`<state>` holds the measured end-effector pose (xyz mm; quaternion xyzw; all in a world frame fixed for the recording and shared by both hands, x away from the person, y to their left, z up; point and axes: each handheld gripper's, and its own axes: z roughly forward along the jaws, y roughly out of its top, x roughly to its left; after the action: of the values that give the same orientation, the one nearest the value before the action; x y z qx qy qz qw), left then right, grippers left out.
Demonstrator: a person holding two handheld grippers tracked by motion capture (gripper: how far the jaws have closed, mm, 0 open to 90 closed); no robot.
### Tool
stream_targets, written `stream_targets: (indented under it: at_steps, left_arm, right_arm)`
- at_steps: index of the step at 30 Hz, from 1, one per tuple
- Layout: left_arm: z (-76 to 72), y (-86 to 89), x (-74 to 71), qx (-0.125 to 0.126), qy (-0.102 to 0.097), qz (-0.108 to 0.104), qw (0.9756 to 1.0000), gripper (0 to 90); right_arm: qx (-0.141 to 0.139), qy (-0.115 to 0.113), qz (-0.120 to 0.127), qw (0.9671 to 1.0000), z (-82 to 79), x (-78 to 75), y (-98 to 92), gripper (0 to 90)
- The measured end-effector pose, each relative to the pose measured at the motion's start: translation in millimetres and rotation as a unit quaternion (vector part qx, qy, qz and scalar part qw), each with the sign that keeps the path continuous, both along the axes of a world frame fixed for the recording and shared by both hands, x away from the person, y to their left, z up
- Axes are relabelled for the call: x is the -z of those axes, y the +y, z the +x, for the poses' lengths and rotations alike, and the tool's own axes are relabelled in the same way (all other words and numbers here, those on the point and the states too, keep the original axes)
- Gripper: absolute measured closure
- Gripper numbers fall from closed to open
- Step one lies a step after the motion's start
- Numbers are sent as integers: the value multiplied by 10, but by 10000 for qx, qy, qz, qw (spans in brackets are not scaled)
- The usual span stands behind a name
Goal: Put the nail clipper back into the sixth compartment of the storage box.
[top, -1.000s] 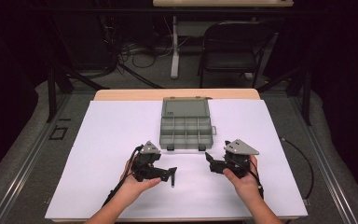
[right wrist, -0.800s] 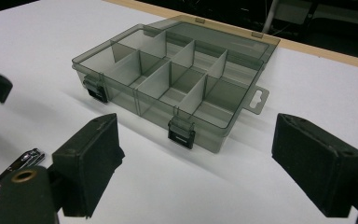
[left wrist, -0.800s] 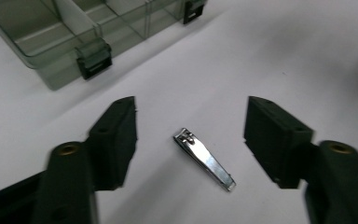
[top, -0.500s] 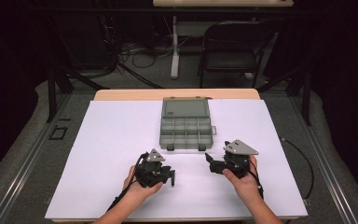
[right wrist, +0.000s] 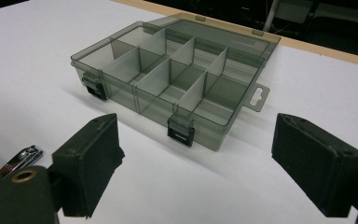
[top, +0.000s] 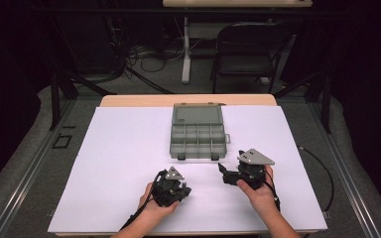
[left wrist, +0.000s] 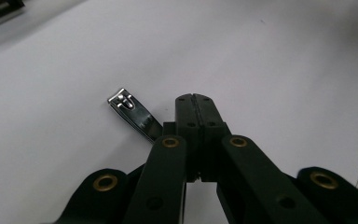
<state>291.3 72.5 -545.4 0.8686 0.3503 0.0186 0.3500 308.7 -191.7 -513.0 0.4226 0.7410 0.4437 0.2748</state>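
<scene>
The left gripper (left wrist: 193, 98) is low over the table (top: 119, 163). Its fingers have just been closing and now meet pad to pad with nothing between them. The clipper (left wrist: 133, 114) lies flat just beside them on their left, not gripped. Farther back, near the middle, the box (right wrist: 200, 126) stands open with its compartments empty. The right gripper (right wrist: 194, 154) faces it, fingers wide apart and holding nothing. By the look of it, packing has barely begun: the clipper has yet to be grasped and put in.
</scene>
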Motion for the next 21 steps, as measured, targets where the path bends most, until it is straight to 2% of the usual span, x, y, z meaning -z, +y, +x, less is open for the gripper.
stream_targets:
  at_steps: [2,12,21]
  left_arm:
    - [-9,-12,33,21,21,71,10000,900]
    - [-24,35,33,28,51,112,9999,900]
    - [-39,102,17,-13,-9,243,9997,900]
  right_arm:
    - [-8,-21,10,10000,-2,0,1,148]
    - [-44,16,61,10000,-6,4,10,146]
    - [-38,17,98,9999,1,10,6,146]
